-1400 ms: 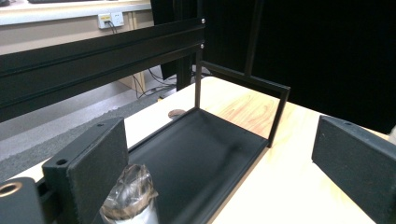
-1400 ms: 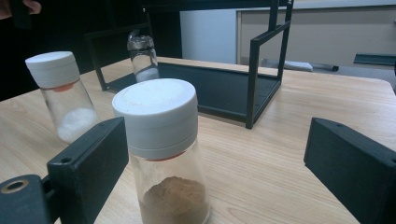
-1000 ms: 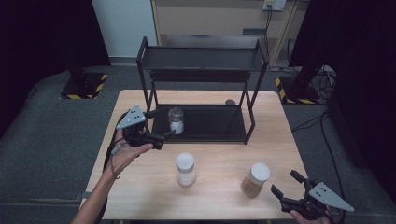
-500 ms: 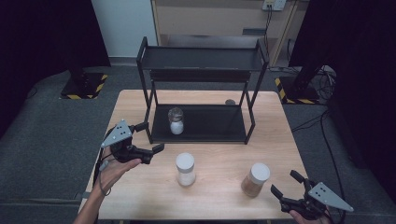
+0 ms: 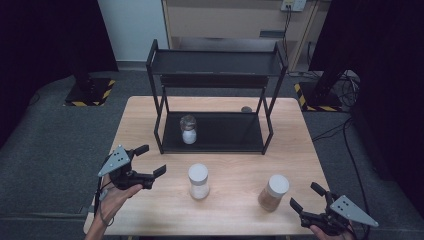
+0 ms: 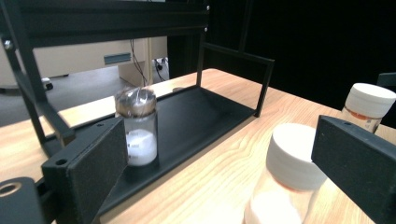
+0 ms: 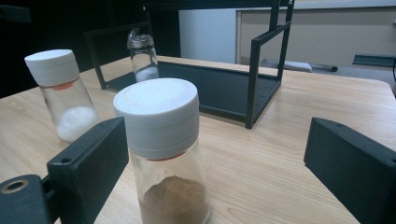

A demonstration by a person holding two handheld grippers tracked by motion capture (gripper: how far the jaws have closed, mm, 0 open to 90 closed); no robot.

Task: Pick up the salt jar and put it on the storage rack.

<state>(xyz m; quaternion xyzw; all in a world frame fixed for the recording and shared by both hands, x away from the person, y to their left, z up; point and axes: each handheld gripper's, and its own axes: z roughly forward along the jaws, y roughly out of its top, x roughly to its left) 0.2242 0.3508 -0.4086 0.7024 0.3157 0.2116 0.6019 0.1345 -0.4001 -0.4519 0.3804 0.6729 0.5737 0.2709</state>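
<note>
**Left tool drops toward the white-powder jar**

A second ago the left tool [image 5: 150, 161] was up by the front left post of the black rack [image 5: 215, 145], close to the small shaker [image 5: 188, 129] that stands on the rack's bottom shelf near its left end. Now it has come back toward the near left part of the table [image 5: 150, 115] and lower, with its jaws wide apart and nothing between them. The shaker has not moved and stands alone on the shelf, so that piece looks settled and the hand is free for the next one.

The next one is probably the white-capped jar of white powder [image 5: 198, 180], which stands upright on the table in front of the rack, nearer the front edge and just to the right of the left tool. In the left gripper view this jar [image 6: 289, 172] already sits between the two jaws, but untouched, so a short push forward and a squeeze are what the grasp needs.

The right tool [image 5: 309, 198] has kept still at the near right corner, jaws open and empty. The jar of brown powder [image 5: 273, 192] stands just in front of it, upright and not touching it; in the right gripper view the jar [image 7: 163, 149] is closer to the left jaw.
</note>
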